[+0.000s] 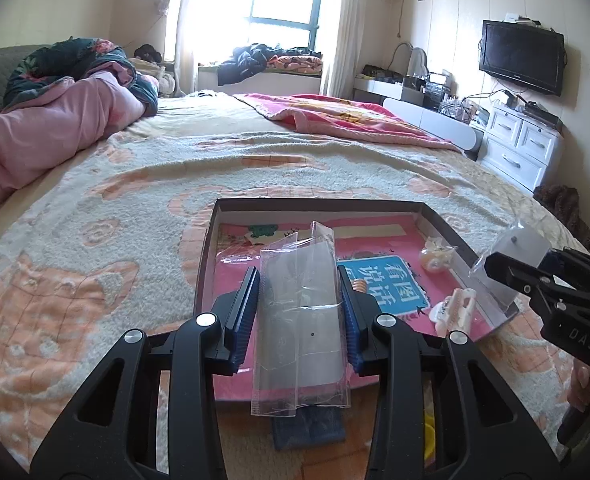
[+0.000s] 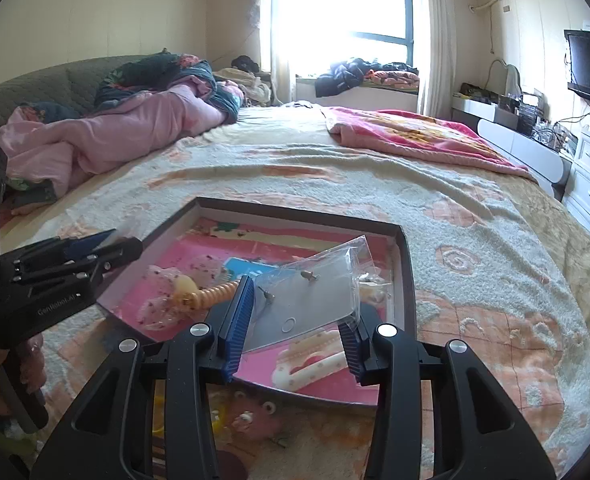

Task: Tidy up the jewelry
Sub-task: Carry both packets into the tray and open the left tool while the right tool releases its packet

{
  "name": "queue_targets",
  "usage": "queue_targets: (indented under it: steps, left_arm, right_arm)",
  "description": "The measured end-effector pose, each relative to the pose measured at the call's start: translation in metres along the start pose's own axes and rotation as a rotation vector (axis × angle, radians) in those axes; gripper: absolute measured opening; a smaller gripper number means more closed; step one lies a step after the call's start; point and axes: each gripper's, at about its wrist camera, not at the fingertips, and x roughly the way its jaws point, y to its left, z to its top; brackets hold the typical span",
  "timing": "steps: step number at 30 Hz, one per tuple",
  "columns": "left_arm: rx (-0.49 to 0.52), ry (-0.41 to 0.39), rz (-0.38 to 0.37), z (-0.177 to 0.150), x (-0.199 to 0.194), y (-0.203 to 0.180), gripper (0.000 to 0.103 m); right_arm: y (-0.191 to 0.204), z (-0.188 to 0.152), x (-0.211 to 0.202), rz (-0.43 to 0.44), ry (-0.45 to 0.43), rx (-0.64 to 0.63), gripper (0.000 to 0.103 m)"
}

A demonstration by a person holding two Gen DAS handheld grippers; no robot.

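Note:
A dark shallow box (image 1: 211,236) with a pink picture lining lies on the bed; it also shows in the right wrist view (image 2: 405,256). My left gripper (image 1: 301,280) is shut on an empty clear plastic bag (image 1: 299,320) above the box. My right gripper (image 2: 295,300) is shut on a clear card in a plastic sleeve (image 2: 315,304) with small stud earrings (image 2: 309,276); that card also shows in the left wrist view (image 1: 511,264). Inside the box lie a cream hair claw (image 1: 455,312), a coiled hair tie (image 2: 211,296) and a pink scrunchie (image 2: 163,300).
A pink quilt (image 1: 55,128) is heaped at the bed's left and a red blanket (image 1: 347,116) at the far right. White drawers (image 1: 519,144) and a wall TV (image 1: 521,56) stand right of the bed. Small toys (image 2: 251,416) lie in front of the box.

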Motion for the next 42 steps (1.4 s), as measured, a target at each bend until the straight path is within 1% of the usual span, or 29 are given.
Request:
queue_targets:
  steps: [13, 24, 27, 36, 39, 42]
  left_arm:
    - [-0.007, 0.046, 0.008, -0.001, 0.031, 0.005, 0.030]
    - [-0.037, 0.059, 0.003, -0.004, 0.035, 0.012, 0.031]
    - [-0.043, 0.053, 0.006, -0.004, 0.033, 0.013, 0.036]
    - [-0.057, 0.040, 0.012, -0.004, 0.028, 0.018, 0.041]
    - [-0.060, 0.037, 0.015, -0.004, 0.025, 0.019, 0.048]
    - [-0.065, 0.032, 0.018, -0.006, 0.020, 0.020, 0.051]
  right_arm:
    - [-0.008, -0.003, 0.029, -0.022, 0.040, 0.006, 0.039]
    - [0.000, -0.008, 0.051, -0.027, 0.075, -0.008, 0.039]
    - [0.003, -0.009, 0.055, -0.026, 0.084, -0.010, 0.040]
    - [0.010, -0.010, 0.057, -0.037, 0.082, -0.026, 0.044]
    - [0.012, -0.009, 0.054, -0.037, 0.072, -0.029, 0.051]
    - [0.013, -0.010, 0.049, -0.032, 0.061, -0.030, 0.057]
